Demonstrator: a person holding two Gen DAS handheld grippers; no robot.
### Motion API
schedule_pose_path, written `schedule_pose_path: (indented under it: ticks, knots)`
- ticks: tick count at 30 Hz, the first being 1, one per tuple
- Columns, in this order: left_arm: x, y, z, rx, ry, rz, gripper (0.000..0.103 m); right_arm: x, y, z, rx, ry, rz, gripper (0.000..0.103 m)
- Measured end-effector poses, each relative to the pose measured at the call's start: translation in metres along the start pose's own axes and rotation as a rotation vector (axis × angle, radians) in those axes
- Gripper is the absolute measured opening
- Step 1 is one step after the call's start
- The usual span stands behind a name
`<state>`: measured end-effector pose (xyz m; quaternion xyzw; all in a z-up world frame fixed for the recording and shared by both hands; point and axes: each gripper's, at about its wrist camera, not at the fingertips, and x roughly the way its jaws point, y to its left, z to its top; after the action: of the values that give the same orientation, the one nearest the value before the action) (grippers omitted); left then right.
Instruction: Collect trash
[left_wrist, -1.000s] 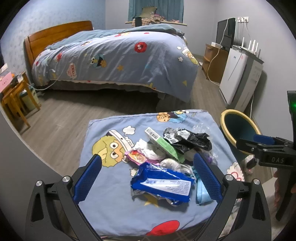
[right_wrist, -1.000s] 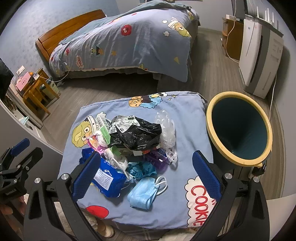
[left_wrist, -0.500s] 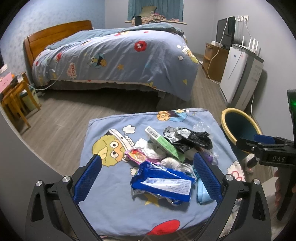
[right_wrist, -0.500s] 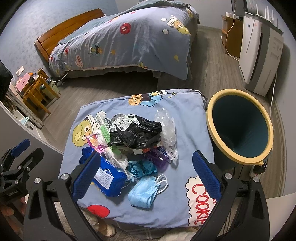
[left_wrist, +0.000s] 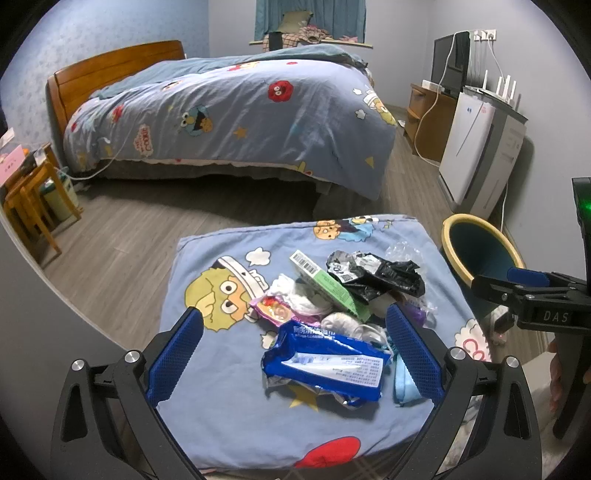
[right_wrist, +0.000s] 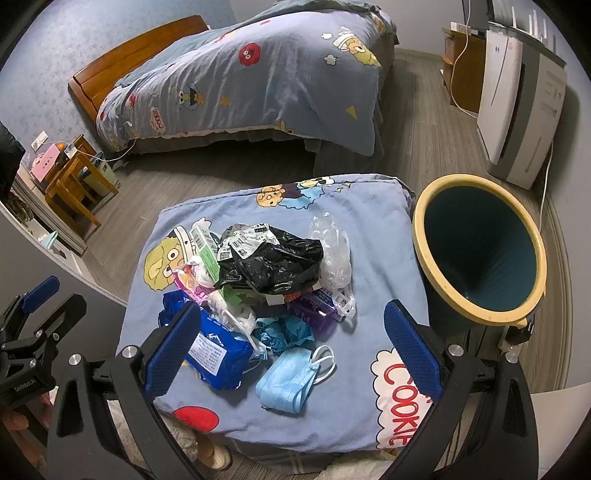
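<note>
Nothing moved; both claws (left_wrist: 294, 352) (right_wrist: 291, 349) apart, empty; face mask (right_wrist: 290, 378) fully visible only in right view.

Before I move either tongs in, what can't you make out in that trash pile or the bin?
- Whatever lies under the black plastic bag: covered in both wrist views.
- Bottom of the trash bin: too dark in the right wrist view, cut by the right tongs in the left.
- Print on the blue wipes pack: too small.
</note>
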<state>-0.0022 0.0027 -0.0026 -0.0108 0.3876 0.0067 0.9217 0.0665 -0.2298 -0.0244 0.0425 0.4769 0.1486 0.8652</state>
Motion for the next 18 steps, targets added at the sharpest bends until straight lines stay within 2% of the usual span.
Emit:
schedule_pose_path:
  ticks: [18]
  knots:
    - [0.0005, -0.0014, 0.0013, 0.0, 0.002, 0.002, 0.098, 0.0008, 0.0006, -0.0011, 0.002, 0.003, 0.001, 0.097]
